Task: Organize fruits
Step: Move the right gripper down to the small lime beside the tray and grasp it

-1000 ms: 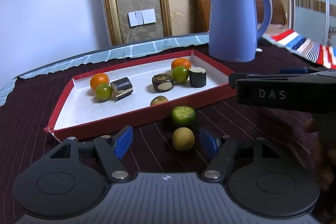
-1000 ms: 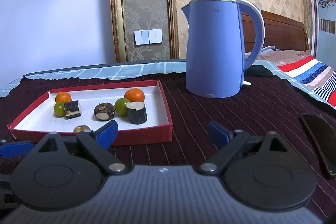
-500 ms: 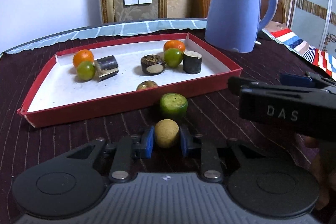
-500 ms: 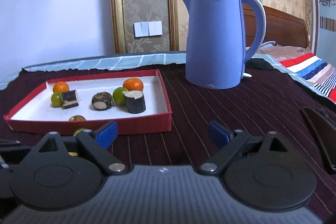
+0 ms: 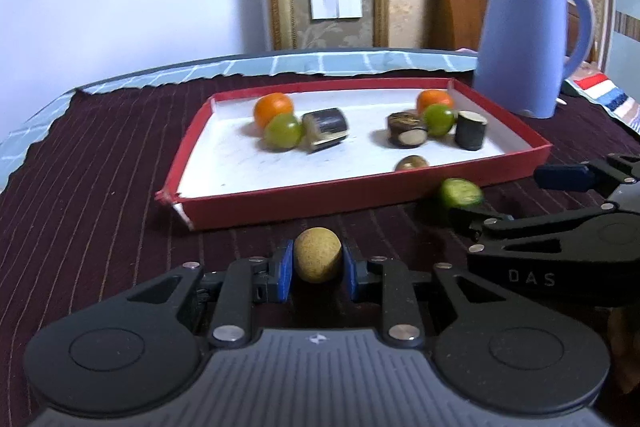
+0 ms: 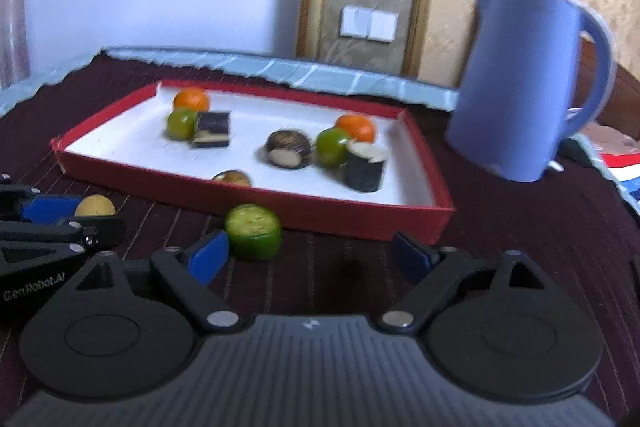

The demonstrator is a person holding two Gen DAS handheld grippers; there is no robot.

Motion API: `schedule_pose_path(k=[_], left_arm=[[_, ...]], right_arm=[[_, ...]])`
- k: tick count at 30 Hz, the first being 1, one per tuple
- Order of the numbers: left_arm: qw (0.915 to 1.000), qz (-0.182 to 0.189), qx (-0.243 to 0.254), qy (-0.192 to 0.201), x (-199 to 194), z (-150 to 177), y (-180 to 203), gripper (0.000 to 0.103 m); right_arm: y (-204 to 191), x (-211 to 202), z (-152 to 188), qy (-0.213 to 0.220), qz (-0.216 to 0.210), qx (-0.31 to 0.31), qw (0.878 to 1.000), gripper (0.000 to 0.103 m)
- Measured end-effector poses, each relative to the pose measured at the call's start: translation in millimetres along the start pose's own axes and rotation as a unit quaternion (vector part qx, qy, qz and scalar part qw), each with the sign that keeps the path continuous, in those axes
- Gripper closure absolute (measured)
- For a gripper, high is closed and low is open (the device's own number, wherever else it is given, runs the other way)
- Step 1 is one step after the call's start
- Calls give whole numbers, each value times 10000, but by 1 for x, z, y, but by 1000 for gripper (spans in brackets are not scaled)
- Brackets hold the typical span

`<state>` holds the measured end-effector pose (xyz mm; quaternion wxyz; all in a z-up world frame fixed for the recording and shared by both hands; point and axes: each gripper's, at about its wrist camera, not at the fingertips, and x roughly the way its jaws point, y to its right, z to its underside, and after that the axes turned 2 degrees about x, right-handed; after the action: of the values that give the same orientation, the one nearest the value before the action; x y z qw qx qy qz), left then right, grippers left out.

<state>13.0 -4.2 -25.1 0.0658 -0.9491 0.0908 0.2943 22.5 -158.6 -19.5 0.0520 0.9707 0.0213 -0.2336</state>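
From the left wrist camera, the left gripper (image 5: 318, 261) is clamped on a tan round fruit (image 5: 318, 255), both blue pads pressing its sides, just in front of the red tray (image 5: 360, 193) on the dark striped cloth (image 5: 88, 195). Inside the tray, toward its far left, an orange fruit (image 5: 273, 108), a green fruit (image 5: 283, 131) and a dark cut piece (image 5: 325, 128) lie bunched together. Toward the tray's far right sit a second orange (image 5: 435, 101), a second green fruit (image 5: 439, 119), a brown cut piece (image 5: 407, 135) and a dark upright cylinder (image 5: 471, 130); a small brown fruit (image 5: 412, 163) lies against the near wall. A cut green fruit (image 5: 460, 193) rests on the cloth just outside the tray's near wall, with the right gripper (image 5: 520, 195) next to it. A blue kettle (image 5: 524, 43) stands beyond the tray's right end.

From the right wrist camera, which is blurred, the right gripper (image 6: 310, 253) has just been closing a little yet stands wide apart; the cut green fruit (image 6: 253, 231) lies between its jaws, just beside the left pad, not pinched. It sits just in front of the tray's (image 6: 360, 215) near wall. Left of it, the left gripper (image 6: 80, 217) holds the tan round fruit (image 6: 95, 206). The kettle (image 6: 524, 79) stands off the tray's right end.
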Motion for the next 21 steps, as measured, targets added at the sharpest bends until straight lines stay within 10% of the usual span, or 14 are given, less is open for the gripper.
schedule_pose_path(k=[5,12,21], left_arm=[[10000,-39,-16,16,0,0,-3,78],[10000,-64,4,-27,5,1,-1,78],[9999,-120,9,-1,2,-1,0,78]], right_arm=[[-9,15,-7,-199,-198,-137,9995,30],[-5,21,-7,-309,-704,151,9969,75],[3,-15,4,38,-563,402,9976,74]])
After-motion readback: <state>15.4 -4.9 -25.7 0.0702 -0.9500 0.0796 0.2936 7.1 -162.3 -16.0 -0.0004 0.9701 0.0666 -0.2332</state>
